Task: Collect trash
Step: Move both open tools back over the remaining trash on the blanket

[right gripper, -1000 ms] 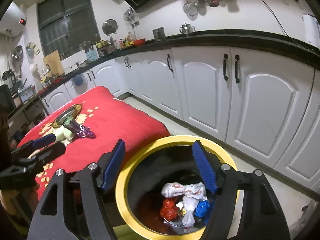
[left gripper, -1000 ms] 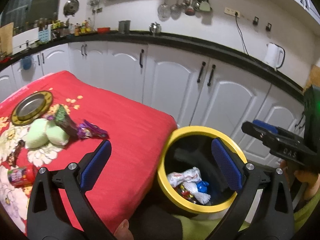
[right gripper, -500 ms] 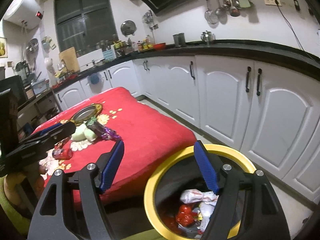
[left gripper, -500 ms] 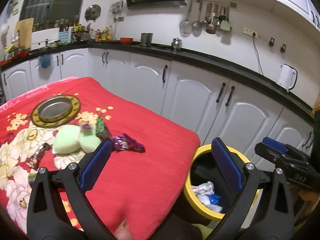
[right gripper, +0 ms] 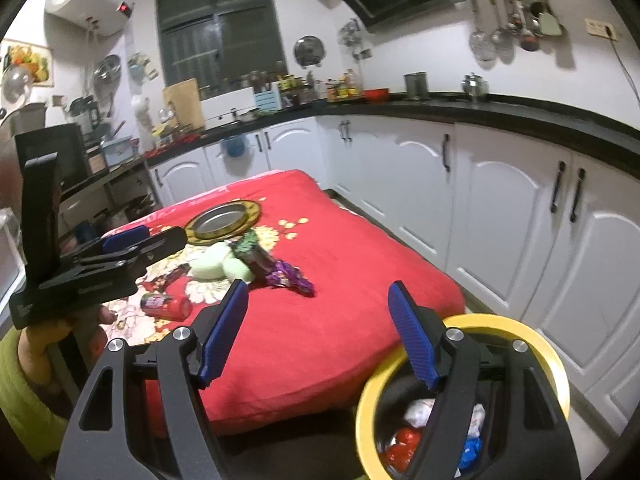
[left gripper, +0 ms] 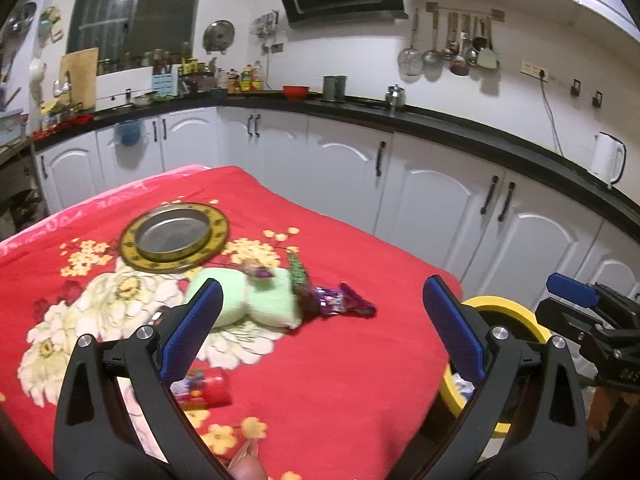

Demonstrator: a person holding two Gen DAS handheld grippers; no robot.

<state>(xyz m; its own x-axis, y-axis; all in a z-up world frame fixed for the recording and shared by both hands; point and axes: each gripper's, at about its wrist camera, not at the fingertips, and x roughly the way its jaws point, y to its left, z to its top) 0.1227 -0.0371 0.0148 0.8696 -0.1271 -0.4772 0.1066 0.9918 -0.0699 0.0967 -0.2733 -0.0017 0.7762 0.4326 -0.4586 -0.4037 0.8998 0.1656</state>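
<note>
In the left wrist view the left gripper fills the bottom of the frame, its jaws spread wide with nothing between them. At lower left a red can lies on the red cloth. Toward the middle sit a round metal plate, two pale green sponges and, touching their right side, a purple wrapper. The cloth to the right of the wrapper is bare up to its edge. Just beyond this edge, at lower right, stands the yellow-rimmed bin, and the right gripper – also open and empty – is above it. In the right wrist view, trash lies inside the bin. A second ago both cameras looked down into the bin; now the table fills the frame and the bin has slid to the lower right corner.
</note>
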